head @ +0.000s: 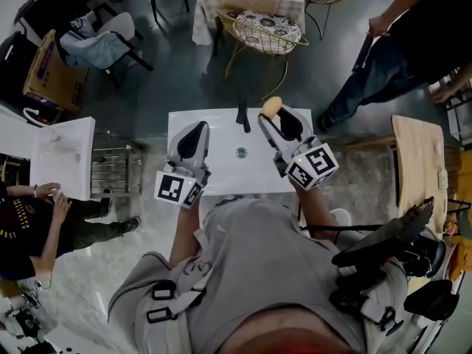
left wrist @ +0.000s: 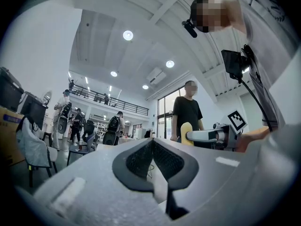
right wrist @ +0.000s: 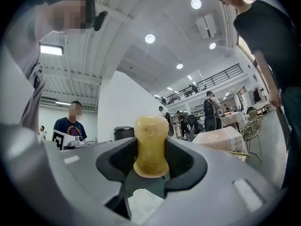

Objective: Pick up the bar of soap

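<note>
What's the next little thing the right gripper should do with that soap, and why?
Probably just hold the grip steady. The right gripper is shut on the soap and tilted upward, with only the room and ceiling behind it, so the soap looks lifted off the white counter. The left gripper is shut and empty, so no handover seems planned.

The right gripper (right wrist: 151,163) clamps an upright yellow bar of soap (right wrist: 151,142) between its jaws. A dark-shirted person (right wrist: 69,125) stands at nine o'clock, and what seems a cloth-covered table (right wrist: 221,136) is at four.
</note>
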The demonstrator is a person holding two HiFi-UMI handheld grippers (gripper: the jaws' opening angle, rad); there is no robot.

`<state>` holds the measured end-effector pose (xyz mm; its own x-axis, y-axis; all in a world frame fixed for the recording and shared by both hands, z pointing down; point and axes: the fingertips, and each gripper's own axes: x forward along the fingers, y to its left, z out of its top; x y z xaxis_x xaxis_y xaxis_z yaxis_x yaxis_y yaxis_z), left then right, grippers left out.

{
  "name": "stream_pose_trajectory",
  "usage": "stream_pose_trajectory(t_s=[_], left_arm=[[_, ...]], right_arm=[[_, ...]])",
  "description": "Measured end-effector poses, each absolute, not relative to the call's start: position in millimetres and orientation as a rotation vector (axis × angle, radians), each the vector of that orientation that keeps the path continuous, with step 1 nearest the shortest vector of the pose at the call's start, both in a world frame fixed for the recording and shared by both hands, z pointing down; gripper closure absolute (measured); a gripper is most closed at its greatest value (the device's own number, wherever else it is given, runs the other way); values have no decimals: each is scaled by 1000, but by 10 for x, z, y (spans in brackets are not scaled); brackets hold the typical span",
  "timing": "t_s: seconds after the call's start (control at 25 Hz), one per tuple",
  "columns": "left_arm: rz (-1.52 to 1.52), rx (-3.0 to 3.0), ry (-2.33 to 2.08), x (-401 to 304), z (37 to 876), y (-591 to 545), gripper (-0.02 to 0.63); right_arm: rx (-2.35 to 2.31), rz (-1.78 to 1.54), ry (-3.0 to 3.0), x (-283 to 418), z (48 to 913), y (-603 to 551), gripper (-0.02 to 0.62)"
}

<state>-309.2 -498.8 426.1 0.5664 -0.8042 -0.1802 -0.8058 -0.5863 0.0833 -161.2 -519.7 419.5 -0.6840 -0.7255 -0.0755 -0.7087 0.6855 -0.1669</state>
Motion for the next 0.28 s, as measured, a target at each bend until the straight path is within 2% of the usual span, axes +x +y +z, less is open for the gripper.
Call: stream_pose_trajectory(t_s=[0.28], left_arm=[[299, -2780, 1443, -3088, 4283, -4935, 612]], right_arm=[[-1185, -188, 2756, -1582, 4184, -5171, 413]])
